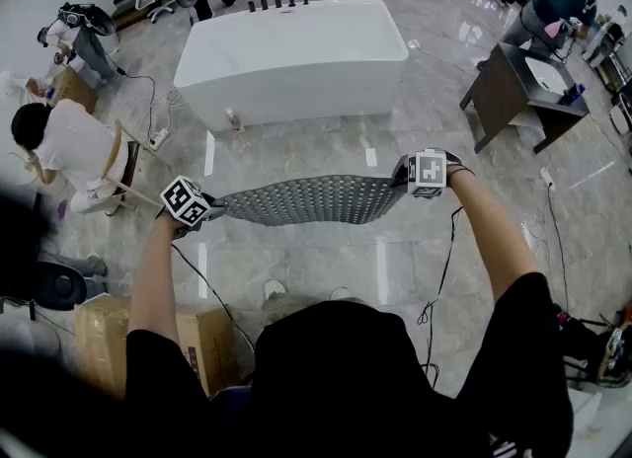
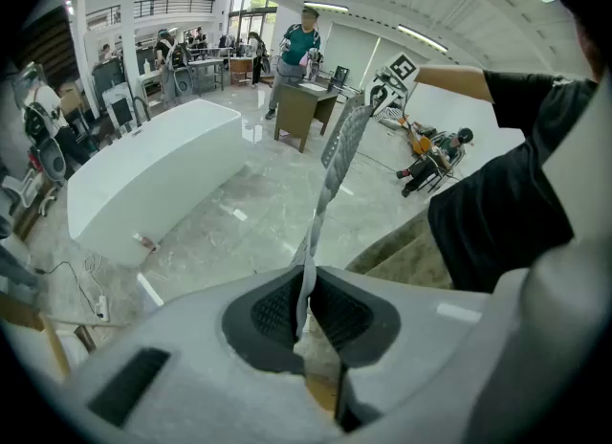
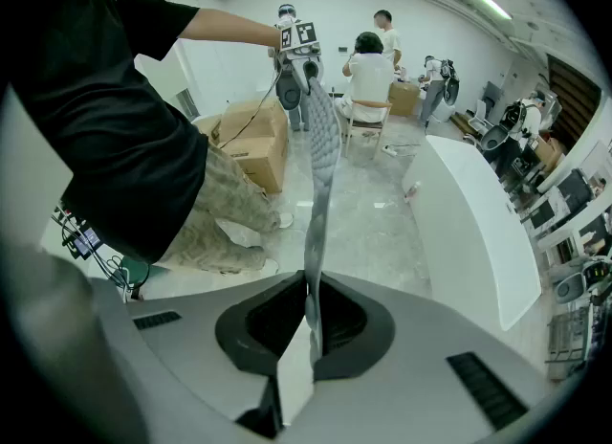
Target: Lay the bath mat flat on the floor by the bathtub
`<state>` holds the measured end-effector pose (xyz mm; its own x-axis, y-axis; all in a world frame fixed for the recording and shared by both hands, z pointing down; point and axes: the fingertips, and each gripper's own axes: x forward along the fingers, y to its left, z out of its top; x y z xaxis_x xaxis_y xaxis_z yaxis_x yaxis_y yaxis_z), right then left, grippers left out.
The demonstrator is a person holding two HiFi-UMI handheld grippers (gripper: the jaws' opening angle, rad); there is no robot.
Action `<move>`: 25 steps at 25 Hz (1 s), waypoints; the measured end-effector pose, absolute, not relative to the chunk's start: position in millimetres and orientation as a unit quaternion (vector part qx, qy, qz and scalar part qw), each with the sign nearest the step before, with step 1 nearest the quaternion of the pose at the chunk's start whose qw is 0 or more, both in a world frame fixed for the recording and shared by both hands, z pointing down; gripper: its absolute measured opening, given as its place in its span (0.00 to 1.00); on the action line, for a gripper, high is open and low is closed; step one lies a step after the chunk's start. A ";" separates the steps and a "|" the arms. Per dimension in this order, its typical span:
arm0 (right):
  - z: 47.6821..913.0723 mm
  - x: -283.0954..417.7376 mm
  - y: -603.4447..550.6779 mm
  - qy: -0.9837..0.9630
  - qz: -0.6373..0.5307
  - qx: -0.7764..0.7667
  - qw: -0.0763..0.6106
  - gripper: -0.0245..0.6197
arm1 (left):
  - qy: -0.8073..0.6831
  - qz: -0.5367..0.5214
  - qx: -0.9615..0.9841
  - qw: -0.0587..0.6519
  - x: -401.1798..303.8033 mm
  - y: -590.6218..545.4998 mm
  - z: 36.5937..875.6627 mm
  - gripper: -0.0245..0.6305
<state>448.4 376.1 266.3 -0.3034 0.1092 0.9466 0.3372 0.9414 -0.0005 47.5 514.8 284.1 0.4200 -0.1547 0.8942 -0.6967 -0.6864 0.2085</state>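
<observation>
The mat (image 1: 301, 199) is held up off the floor (image 1: 395, 249), on the near side of the tub (image 1: 291, 56) and roughly parallel to its long wall. It is seen to be grey, thin and dotted all over with small holes, stretched wide and sagging a little in the middle. Its left end is clamped by the left gripper (image 1: 210, 208), jaws closed tight on the edge. Its right end is pinched the same way by the right gripper (image 1: 401, 176). Both are pointed steeply down.

Between mat and tub a strip of bare floor is left open. It is bounded left of the tub by a cable (image 1: 148, 101) and a seated person (image 1: 59, 145). A box (image 1: 104, 343) is set nearer than the tub, at the left. Right of the tub, well apart, a dark cabinet (image 1: 513, 91) is placed, with a standing person (image 1: 558, 2) behind it.

The floor is laid in glossy grey marble, and ceiling lights are mirrored in it.
</observation>
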 end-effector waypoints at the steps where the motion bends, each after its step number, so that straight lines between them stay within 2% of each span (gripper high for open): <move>1: 265.5 450.5 377.5 -0.804 -0.093 -0.140 0.571 0.07 | -0.269 0.467 0.791 0.289 49.4 515.7 283.6 0.08; 17: 280.6 465.8 368.8 -0.819 -0.058 -0.108 0.561 0.07 | -0.270 0.444 0.815 0.255 59.1 494.5 286.9 0.08; 25: 289.1 439.0 329.8 -0.812 -0.103 -0.105 0.565 0.07 | -0.236 0.416 0.837 0.265 39.9 449.9 311.4 0.08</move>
<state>439.0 329.8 289.1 -0.3384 0.0541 0.9394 0.2878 0.9565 0.0486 39.9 449.9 311.4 0.5427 -0.1755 0.8214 -0.6155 -0.7485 0.2468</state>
